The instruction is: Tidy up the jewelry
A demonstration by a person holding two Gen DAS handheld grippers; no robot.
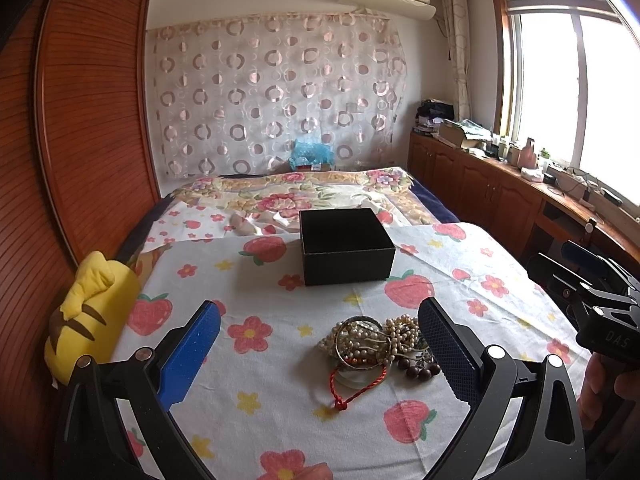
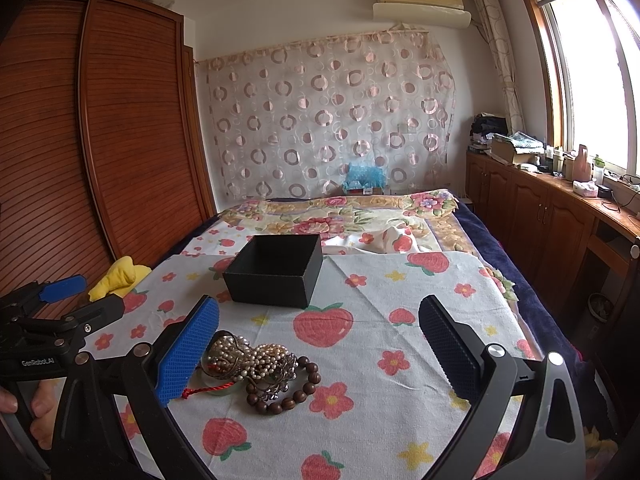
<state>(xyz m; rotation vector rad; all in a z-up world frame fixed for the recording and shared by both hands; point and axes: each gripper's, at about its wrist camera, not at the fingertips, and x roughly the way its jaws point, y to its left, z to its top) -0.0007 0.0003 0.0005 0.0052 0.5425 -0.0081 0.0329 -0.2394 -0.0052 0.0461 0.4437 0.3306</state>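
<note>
Hovering: left claw, right claw, both released; one jewelry pile; one black box.

Both fisheye views sit low over the bed, looking along it toward the curtained far wall. The left wrist camera frames the jewelry pile at lower centre-right, close in, with the black box mid-frame. The right wrist camera sits further right: the jewelry pile falls lower left, the black box left of centre. Both share the strawberry-print cloth, wardrobe, air conditioner and window.
</note>
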